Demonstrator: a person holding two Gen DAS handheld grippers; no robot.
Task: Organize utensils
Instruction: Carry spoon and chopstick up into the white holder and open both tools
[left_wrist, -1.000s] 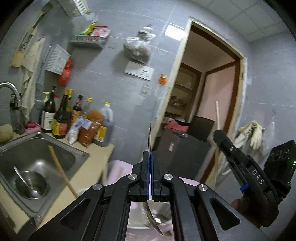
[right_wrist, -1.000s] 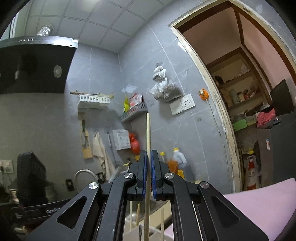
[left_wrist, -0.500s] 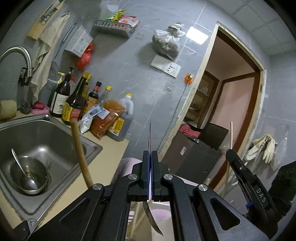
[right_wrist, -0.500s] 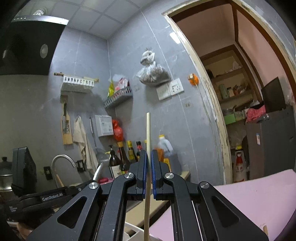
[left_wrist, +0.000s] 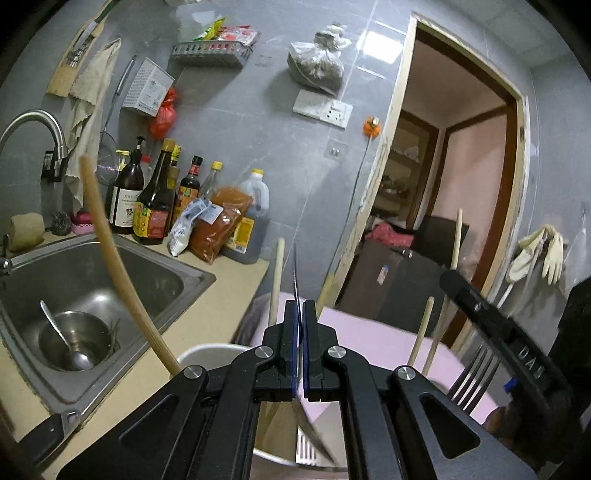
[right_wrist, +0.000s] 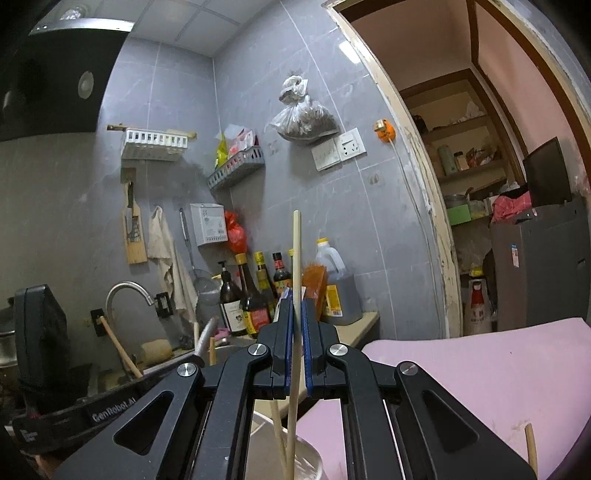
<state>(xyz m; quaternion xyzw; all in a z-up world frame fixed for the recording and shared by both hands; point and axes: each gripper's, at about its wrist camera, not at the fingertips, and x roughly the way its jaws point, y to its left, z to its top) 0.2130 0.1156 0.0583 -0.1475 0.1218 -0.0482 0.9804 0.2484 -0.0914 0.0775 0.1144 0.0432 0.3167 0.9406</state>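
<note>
My left gripper (left_wrist: 299, 314) is shut on a thin metal spoon (left_wrist: 295, 273), held upright with its bowl hanging below the jaws over a white utensil holder (left_wrist: 210, 350). Wooden handles (left_wrist: 110, 251) and a fork (left_wrist: 476, 373) stand in the holder. My right gripper (right_wrist: 295, 306) is shut on a wooden chopstick (right_wrist: 296, 251), held upright, its lower end reaching down into the white holder (right_wrist: 306, 454). The right gripper also shows at the right of the left wrist view (left_wrist: 491, 325).
A steel sink (left_wrist: 74, 273) with a bowl and spoon (left_wrist: 70, 339) lies to the left, with a tap (left_wrist: 40, 125) behind. Sauce bottles (left_wrist: 155, 199) line the grey wall. A pink mat (right_wrist: 480, 373) covers the surface to the right. A doorway (left_wrist: 454, 192) opens beyond.
Both grippers have lowered towards the white holder, which has come into view with its wooden handles and fork. The chopstick's lower end now reaches into the holder. Both stay shut.
</note>
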